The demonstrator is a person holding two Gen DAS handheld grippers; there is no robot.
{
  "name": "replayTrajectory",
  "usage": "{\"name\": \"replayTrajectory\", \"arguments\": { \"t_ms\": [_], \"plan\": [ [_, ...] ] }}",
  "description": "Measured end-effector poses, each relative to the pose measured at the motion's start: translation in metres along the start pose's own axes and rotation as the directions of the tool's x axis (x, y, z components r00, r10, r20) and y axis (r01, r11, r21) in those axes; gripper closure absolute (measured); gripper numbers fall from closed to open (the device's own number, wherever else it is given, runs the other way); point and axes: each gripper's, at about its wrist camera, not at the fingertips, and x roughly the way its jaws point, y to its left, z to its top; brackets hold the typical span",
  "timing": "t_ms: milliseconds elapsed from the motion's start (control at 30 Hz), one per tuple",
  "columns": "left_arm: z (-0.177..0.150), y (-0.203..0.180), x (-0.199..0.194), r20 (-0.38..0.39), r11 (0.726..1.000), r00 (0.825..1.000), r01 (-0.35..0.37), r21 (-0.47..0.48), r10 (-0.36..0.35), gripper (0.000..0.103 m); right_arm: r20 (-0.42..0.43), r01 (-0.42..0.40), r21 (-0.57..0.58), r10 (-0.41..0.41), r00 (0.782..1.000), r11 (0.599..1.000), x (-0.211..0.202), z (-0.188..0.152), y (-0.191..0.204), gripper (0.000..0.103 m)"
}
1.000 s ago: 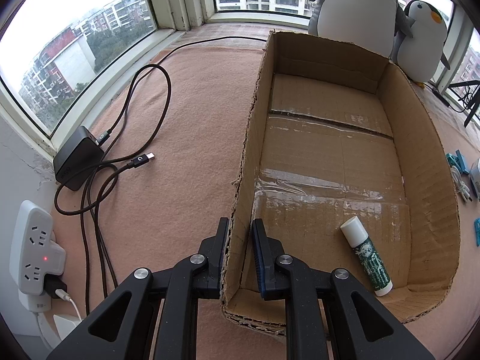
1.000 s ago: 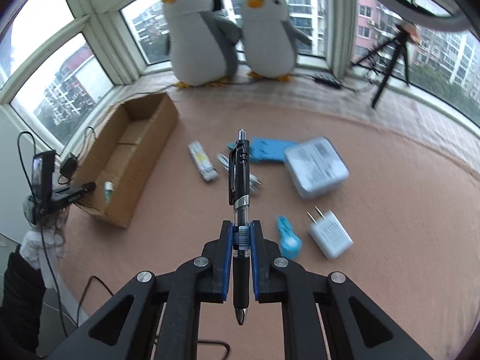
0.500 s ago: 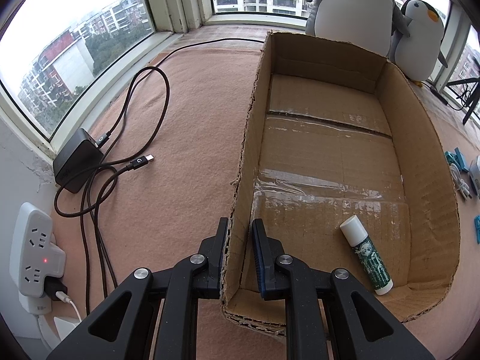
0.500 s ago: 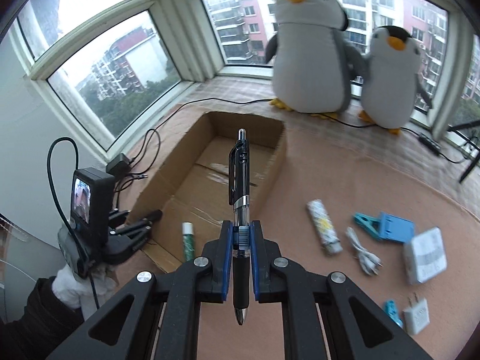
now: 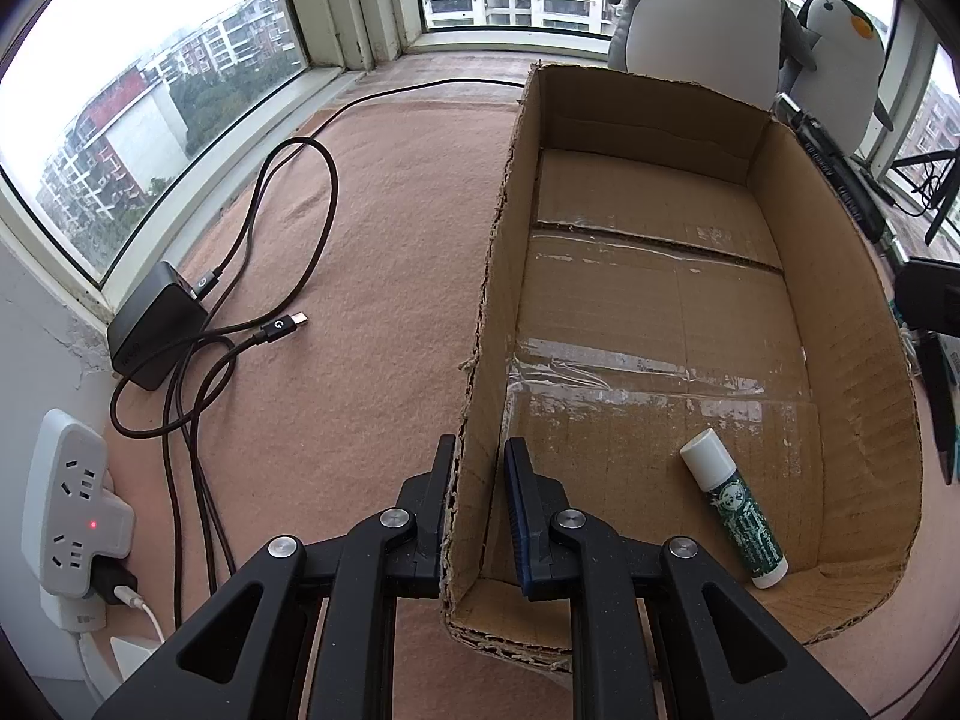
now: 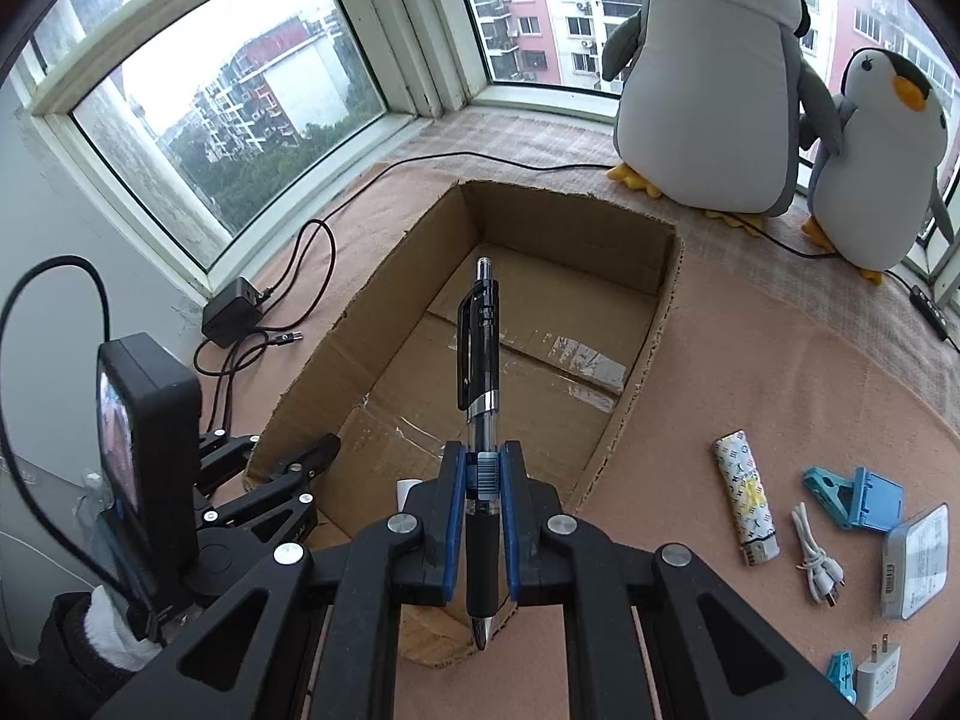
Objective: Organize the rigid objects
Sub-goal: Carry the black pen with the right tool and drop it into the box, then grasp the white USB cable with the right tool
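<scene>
Counting from the left of the left wrist view: one white power strip [image 5: 72, 516] against the wall, one black charger brick [image 5: 157, 324] with its dark cable [image 5: 288, 222] looped over the pink mat [image 5: 372, 276], then one open cardboard box [image 5: 498, 276]. The left gripper [image 5: 478, 468] pinches the box's near left wall, one finger outside and one inside. Inside the box lies one glue stick [image 5: 735, 507], white cap pointing away, near the right front corner. Two plush penguins [image 5: 708, 12] stand behind the box by the window.

In the right wrist view, the left gripper [image 6: 282, 468] shows at the far left, clamped on the box's [image 6: 654, 330] corner, with a small screen unit [image 6: 147, 432] mounted on it and a dark sleeve [image 6: 60, 660] below. The right gripper [image 6: 483, 468] is pressed tight on one black pen [image 6: 480, 360], which stands along the fingers, clicker end away, tip toward the camera, hanging above the box's near end. The white cap of the glue stick [image 6: 408, 487] peeks out just left of the gripper fingers.

To the right of the box, on the mat, lie one patterned lighter [image 6: 744, 495], one coiled white cable [image 6: 816, 561], one blue clip stand [image 6: 858, 495], one pale tin [image 6: 915, 561], one small blue clip [image 6: 840, 669] and one white plug adapter [image 6: 879, 675]. The two penguins [image 6: 708, 78] sit at the back right.
</scene>
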Motion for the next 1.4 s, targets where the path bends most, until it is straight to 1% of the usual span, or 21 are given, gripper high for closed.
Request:
{"name": "replayTrajectory", "arguments": {
  "t_ms": [167,200,233,300,433,567,700,833,933,1067,1267,1400],
  "plan": [
    [0.000,-0.001,0.000,-0.001,1.000,1.000,-0.002,0.002,0.002,0.087,0.002,0.010,-0.001,-0.010,1.000,1.000,0.003,0.001,0.000,0.091],
    [0.000,-0.001,0.000,-0.001,1.000,1.000,-0.004,0.003,0.004,0.087,0.006,0.013,0.002,-0.013,1.000,1.000,0.002,0.001,0.000,0.083],
    [0.000,-0.002,0.000,-0.001,1.000,1.000,-0.006,0.005,0.006,0.087,0.008,0.012,0.003,-0.012,1.000,1.000,0.001,0.001,-0.001,0.072],
    [0.000,-0.003,0.000,0.001,1.000,1.000,-0.010,0.009,0.010,0.087,0.034,0.031,0.006,-0.032,0.999,0.999,-0.004,0.000,-0.002,0.064],
    [-0.001,-0.003,0.000,0.004,1.000,1.000,-0.013,0.009,0.013,0.087,0.048,0.038,0.017,-0.039,0.998,0.999,-0.012,-0.003,-0.005,0.064],
    [-0.001,-0.004,-0.001,0.004,1.000,1.000,-0.017,0.011,0.017,0.087,0.066,0.048,0.035,-0.050,0.997,0.998,-0.025,-0.016,-0.012,0.064],
    [-0.001,-0.005,-0.001,0.004,1.000,1.000,-0.020,0.014,0.020,0.087,0.072,0.081,0.046,-0.084,0.994,0.996,-0.037,-0.031,-0.024,0.064],
    [0.000,-0.005,-0.001,0.002,1.000,1.000,-0.023,0.012,0.023,0.087,0.083,0.079,0.092,-0.086,0.993,0.993,-0.050,-0.050,-0.047,0.064],
    [0.000,-0.005,-0.001,0.002,1.000,1.000,-0.024,0.011,0.024,0.087,0.086,0.111,0.116,-0.121,0.989,0.987,-0.059,-0.064,-0.070,0.064],
    [0.001,-0.006,-0.001,0.001,1.000,1.000,-0.028,0.009,0.028,0.087,0.064,0.141,0.149,-0.152,0.986,0.979,-0.063,-0.078,-0.100,0.064],
    [0.000,-0.007,-0.001,0.000,0.999,0.999,-0.032,0.006,0.032,0.087,0.004,0.197,0.185,-0.201,0.980,0.963,-0.060,-0.093,-0.144,0.064],
    [0.000,-0.006,-0.001,-0.001,0.999,0.999,-0.033,0.006,0.033,0.087,-0.026,0.202,0.184,-0.201,0.979,0.962,-0.056,-0.094,-0.161,0.064]
  ]
}}
